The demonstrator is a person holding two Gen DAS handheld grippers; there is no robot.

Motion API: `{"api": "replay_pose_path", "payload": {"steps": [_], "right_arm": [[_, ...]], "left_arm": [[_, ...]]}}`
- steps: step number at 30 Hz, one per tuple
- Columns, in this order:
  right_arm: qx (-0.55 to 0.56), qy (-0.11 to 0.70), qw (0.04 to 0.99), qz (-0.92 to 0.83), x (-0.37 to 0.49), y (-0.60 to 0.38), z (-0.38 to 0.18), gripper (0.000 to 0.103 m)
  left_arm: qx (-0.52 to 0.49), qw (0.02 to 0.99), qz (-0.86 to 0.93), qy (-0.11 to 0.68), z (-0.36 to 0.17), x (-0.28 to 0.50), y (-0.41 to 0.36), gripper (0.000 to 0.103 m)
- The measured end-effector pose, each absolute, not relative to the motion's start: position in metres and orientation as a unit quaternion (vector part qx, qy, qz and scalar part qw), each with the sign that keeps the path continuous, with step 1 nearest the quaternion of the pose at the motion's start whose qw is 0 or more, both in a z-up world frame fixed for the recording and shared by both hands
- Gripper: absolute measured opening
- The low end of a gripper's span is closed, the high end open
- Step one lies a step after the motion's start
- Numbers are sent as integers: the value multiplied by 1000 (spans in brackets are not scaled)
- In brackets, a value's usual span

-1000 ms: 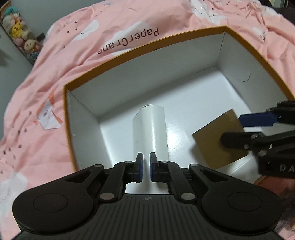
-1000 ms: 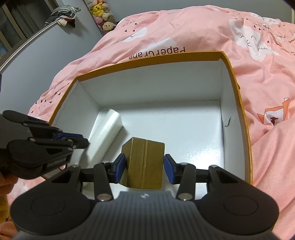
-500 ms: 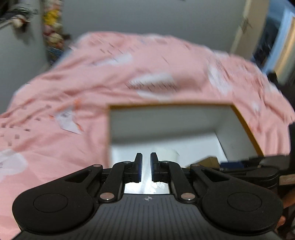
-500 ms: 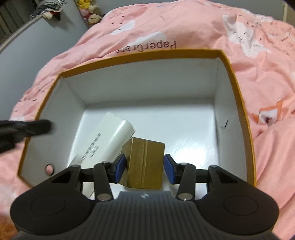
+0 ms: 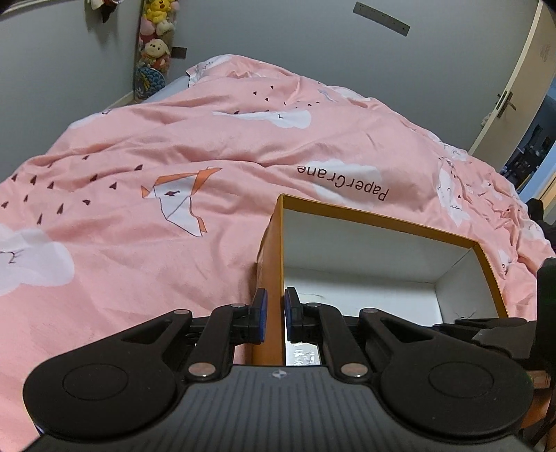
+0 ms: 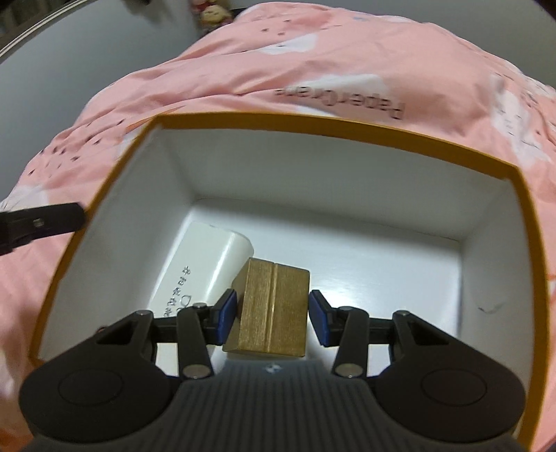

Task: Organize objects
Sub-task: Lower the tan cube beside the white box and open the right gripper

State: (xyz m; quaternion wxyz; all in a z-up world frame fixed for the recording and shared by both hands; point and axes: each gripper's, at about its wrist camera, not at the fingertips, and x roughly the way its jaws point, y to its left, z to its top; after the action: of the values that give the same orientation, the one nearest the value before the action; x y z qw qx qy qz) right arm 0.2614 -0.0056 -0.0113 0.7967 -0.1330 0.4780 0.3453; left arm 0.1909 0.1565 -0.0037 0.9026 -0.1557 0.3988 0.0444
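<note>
Two items occupy the orange-rimmed box (image 6: 312, 127) on the pink duvet (image 5: 139, 243): a white bottle (image 6: 205, 267) lying flat and a gold block (image 6: 274, 309) clamped in the right gripper (image 6: 272, 321), while the left gripper (image 5: 274, 314), jaws together, straddles the box's wall.

left wrist view low beside the box (image 5: 382, 243), right wrist view steeply into the same box

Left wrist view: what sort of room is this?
Most likely a bedroom: a bed under a pink duvet, plush toys hanging in the corner, and a door on the right.
</note>
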Motion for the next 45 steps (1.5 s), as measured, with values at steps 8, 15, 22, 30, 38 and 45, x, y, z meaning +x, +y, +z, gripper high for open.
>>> {"api": "replay_pose_path", "payload": {"steps": [8,15,22,30,38,45], "right_arm": [[-150,479,784,364,252,1,-11,47],[-72,578,721,375,268,-8,-15,47],[-116,545,730,396,250,-1,-6,47],[-303,342,761,460,237,18,21,47],[-468,148,699,520,227,48,8,46],[-528,89,654,535,226,74,-11,47]], "left_arm": [[-160,900,43,404,-10,194,159,12],[-167,894,45,414,-17,197,160,12],[-173,891,44,418,-16,196,160,12],[-166,885,36,433,-19,199,156,13],[-162,886,33,434,-19,199,155,13],[-171,882,28,437,-21,200,159,13]]}}
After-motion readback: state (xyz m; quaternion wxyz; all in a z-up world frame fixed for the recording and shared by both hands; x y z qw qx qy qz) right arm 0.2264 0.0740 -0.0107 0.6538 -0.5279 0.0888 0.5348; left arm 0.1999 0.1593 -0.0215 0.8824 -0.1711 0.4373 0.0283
